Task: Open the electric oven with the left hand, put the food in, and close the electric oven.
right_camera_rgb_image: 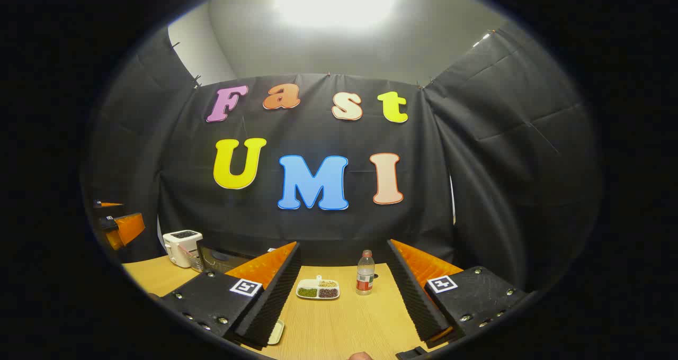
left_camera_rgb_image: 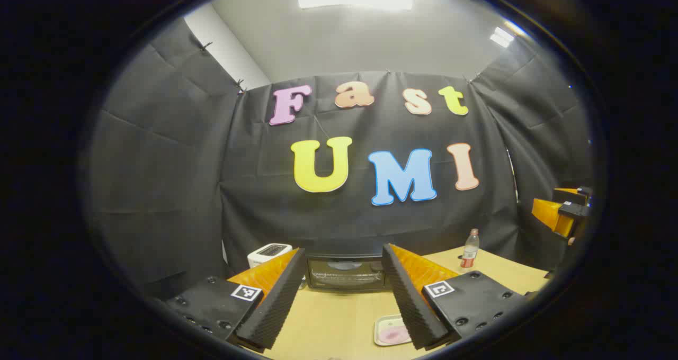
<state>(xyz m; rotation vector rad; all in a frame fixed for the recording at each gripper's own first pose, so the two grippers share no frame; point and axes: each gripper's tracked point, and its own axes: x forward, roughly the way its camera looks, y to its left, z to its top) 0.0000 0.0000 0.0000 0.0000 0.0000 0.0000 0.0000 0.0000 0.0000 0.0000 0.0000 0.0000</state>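
Both the left gripper (left_camera_rgb_image: pixel 343 291) and right gripper (right_camera_rgb_image: pixel 344 291) hang released and empty over the table's (left_camera_rgb_image: pixel 328 317) near edge, food plate (left_camera_rgb_image: pixel 391 331) just beyond, oven (left_camera_rgb_image: pixel 345 273) shut at the far edge: nothing started.

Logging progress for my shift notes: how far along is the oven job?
Nothing looks done: the black electric oven has its door shut. Nothing is in hand; the left gripper hangs open before it, the right gripper open too. Left: opening, loading the pink food on the small pale tray, closing.
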